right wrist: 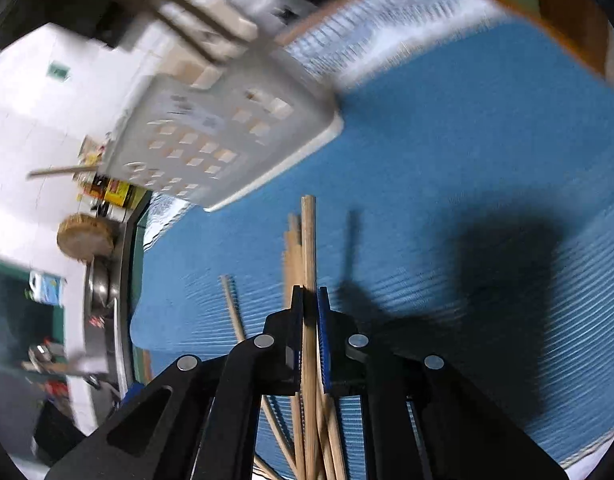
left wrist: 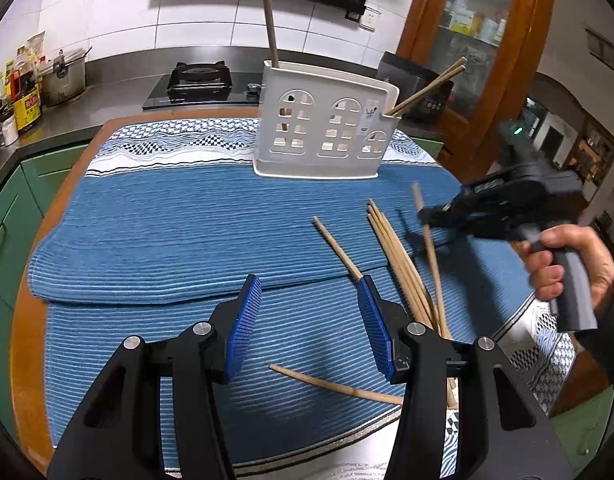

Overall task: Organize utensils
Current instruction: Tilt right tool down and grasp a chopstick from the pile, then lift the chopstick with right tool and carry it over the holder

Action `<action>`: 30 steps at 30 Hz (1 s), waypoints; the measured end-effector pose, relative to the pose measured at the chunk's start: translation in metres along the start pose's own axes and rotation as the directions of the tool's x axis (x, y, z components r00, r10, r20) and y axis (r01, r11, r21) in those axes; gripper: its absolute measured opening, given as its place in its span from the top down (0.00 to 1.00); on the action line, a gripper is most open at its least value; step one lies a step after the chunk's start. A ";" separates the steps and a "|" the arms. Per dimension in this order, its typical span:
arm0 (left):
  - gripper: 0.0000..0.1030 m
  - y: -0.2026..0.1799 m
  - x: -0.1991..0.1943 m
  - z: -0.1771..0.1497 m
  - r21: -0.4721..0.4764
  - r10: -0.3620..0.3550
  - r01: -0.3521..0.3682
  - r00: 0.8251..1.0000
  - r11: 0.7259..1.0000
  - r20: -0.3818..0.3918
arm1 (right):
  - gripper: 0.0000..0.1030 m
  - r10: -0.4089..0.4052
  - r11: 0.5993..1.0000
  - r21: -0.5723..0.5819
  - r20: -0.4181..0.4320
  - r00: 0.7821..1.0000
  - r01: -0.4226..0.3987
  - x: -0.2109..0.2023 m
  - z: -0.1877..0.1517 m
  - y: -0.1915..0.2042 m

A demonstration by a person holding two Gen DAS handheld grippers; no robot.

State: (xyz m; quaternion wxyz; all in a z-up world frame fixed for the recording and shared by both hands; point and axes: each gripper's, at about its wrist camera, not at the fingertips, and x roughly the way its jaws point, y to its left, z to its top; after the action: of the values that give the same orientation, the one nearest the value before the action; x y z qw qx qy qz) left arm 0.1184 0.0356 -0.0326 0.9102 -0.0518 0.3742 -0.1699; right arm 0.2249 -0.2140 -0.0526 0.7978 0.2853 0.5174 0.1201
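Note:
A white utensil holder [left wrist: 327,124] [right wrist: 227,128] stands at the far side of the blue mat [left wrist: 167,220]. One wooden stick [left wrist: 269,20] stands in its left end and two chopsticks [left wrist: 427,88] lean out of its right end. Several loose chopsticks [left wrist: 399,264] lie in a fan on the mat, one apart [left wrist: 337,248] and one curved [left wrist: 335,388] near my left gripper's base. My left gripper [left wrist: 309,284] is open over the mat, with nothing between its pads. My right gripper [left wrist: 437,216] [right wrist: 310,294], held by a hand [left wrist: 563,260], is shut on a single chopstick [right wrist: 309,248] above the fan.
The mat covers a round wooden table [left wrist: 23,320]. Behind it runs a counter with a gas hob [left wrist: 199,80], a pot [left wrist: 65,76] and bottles [left wrist: 25,100]. A wooden glass-front cabinet [left wrist: 479,20] stands at the back right. The right wrist view is motion-blurred.

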 end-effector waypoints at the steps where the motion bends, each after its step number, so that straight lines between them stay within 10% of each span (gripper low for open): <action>1: 0.50 0.000 0.000 0.000 -0.002 0.001 -0.001 1.000 1.000 0.001 | 0.94 0.004 0.999 -0.033 0.019 1.000 -0.003 -0.008 0.001 0.009; 10: 0.50 -0.004 0.000 -0.001 0.000 -0.007 0.007 1.000 1.000 0.001 | 0.94 0.063 0.955 -0.295 0.255 0.965 0.015 -0.089 0.021 0.100; 17: 0.50 -0.002 -0.001 -0.002 -0.009 -0.008 0.008 1.000 1.000 0.005 | 0.94 0.108 0.940 -0.338 0.430 0.897 0.049 -0.123 0.075 0.158; 30: 0.49 0.010 0.006 -0.008 -0.052 -0.020 0.020 1.000 0.998 -0.009 | 0.94 0.107 0.931 -0.339 0.614 0.782 0.139 -0.083 0.146 0.210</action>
State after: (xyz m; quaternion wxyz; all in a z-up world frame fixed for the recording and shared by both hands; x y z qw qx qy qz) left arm 0.1192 0.0430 -0.0445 0.9050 -0.0783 0.3822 -0.1694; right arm 0.3408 -0.1327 0.1755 0.9632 0.1507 0.1955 0.1062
